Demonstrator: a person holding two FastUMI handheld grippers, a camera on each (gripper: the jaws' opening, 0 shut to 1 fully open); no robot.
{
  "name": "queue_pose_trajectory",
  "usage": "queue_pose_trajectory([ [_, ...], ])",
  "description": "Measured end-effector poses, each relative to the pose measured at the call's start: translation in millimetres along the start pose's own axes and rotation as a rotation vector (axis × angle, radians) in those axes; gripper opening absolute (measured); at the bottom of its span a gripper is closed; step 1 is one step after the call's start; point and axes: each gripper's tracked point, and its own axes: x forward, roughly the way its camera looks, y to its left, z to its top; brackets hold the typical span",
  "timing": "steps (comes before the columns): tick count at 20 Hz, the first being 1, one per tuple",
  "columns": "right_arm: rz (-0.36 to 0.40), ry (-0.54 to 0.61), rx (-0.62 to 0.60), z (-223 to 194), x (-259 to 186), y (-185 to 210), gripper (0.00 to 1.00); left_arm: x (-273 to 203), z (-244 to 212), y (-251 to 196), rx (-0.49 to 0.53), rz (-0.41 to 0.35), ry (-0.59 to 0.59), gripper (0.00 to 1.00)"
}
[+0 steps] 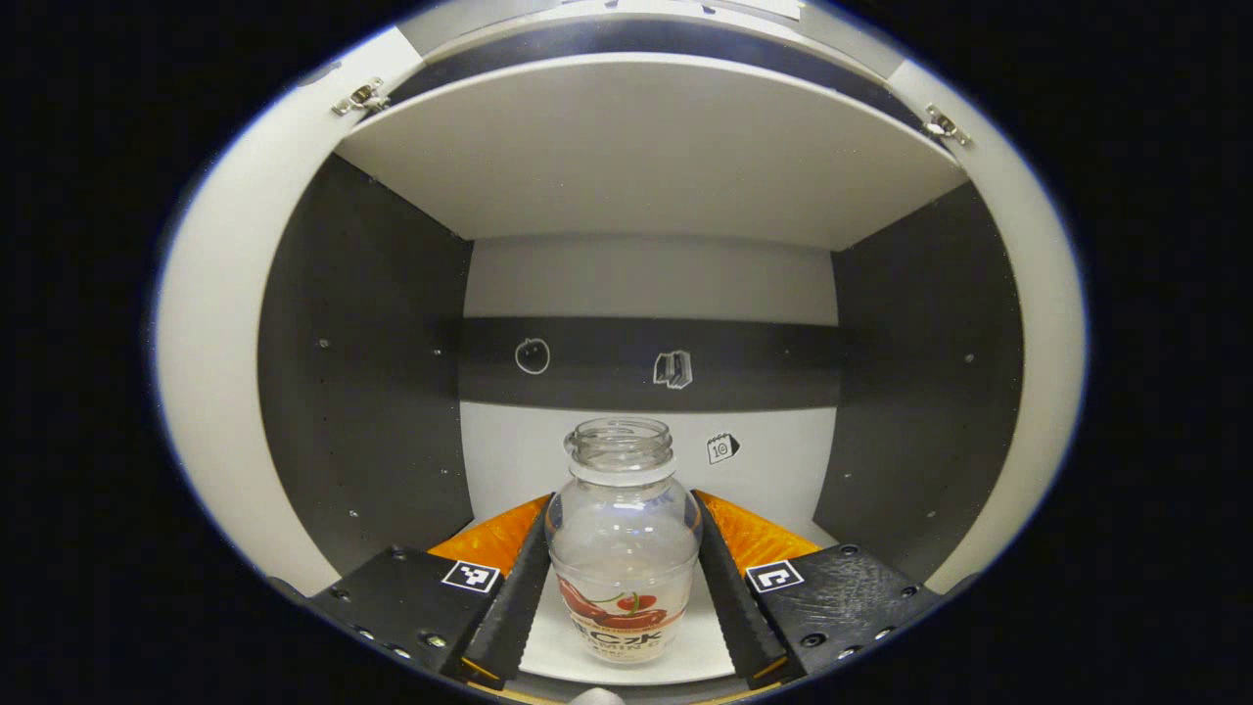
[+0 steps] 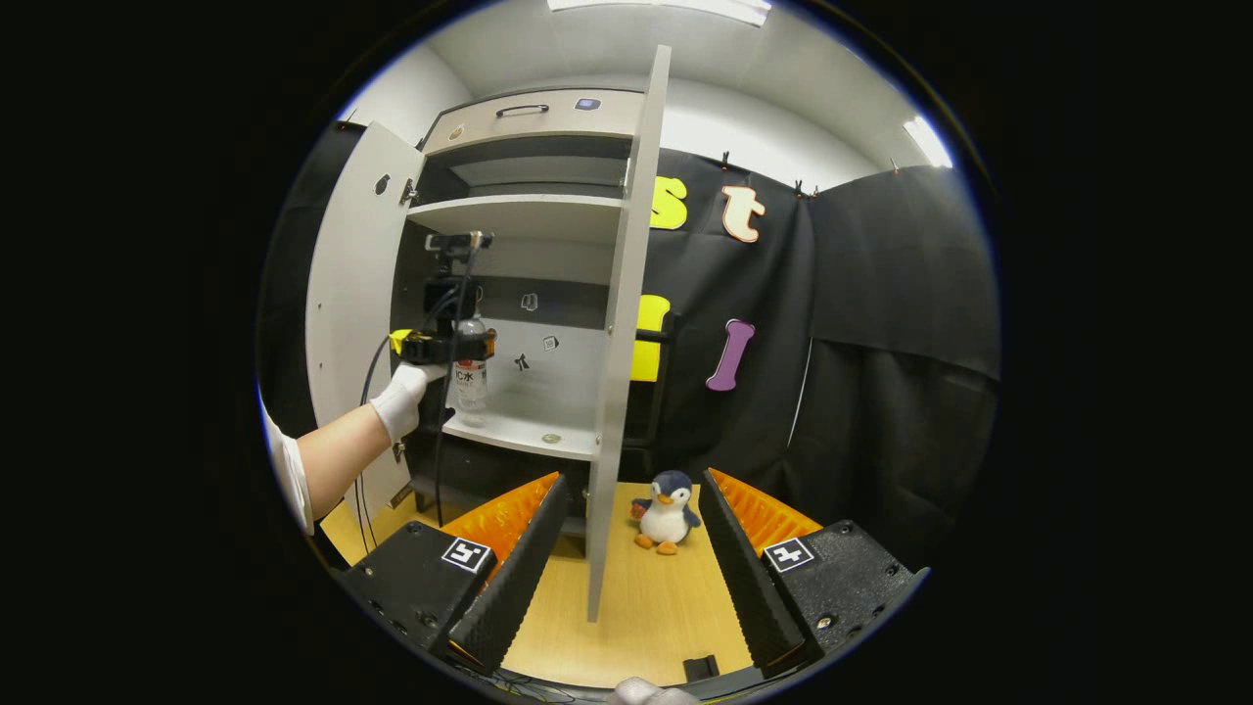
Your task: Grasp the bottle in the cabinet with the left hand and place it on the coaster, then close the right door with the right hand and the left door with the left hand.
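Observation:
A clear, uncapped bottle (image 1: pixel 624 548) with a red-printed label stands between the fingers of my left gripper (image 1: pixel 624 529), which press on both its sides inside the cabinet. In the right gripper view the same bottle (image 2: pixel 471 372) hangs just above the white shelf (image 2: pixel 519 431), held by the left gripper (image 2: pixel 460 346) in a gloved hand (image 2: pixel 401 397). A small round disc (image 2: pixel 551 438), possibly the coaster, lies on that shelf. Both doors stand open: left door (image 2: pixel 352 294), right door (image 2: pixel 626 343). My right gripper (image 2: pixel 631 490) is open over the table, holding nothing.
A penguin toy (image 2: pixel 666 509) sits on the wooden table (image 2: pixel 636 607) by the right door's lower edge. A shelf board (image 1: pixel 646 147) lies close above the bottle. Dark side walls (image 1: pixel 362 372) bound the compartment. A cable (image 2: pixel 367 382) hangs from the left gripper.

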Motion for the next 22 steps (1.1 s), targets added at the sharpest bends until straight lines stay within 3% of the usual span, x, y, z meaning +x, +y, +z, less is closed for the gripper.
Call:
queue_pose_trajectory([
  [6,0.038,-0.007,0.034,-5,-9,16,0.84,-70,25,-17,0.061,-0.078,-0.042,0.8],
  [8,0.049,-0.005,0.035,-9,-13,22,0.83,-89,18,-19,0.088,-0.084,-0.035,0.76],
  [14,0.06,0.009,0.044,-21,-24,27,0.84,-155,-25,-25,0.084,-0.119,-0.014,0.75],
  [22,0.009,0.056,0.042,-47,-31,10,0.84,-209,-116,-16,0.039,-0.116,0.031,0.75],
])
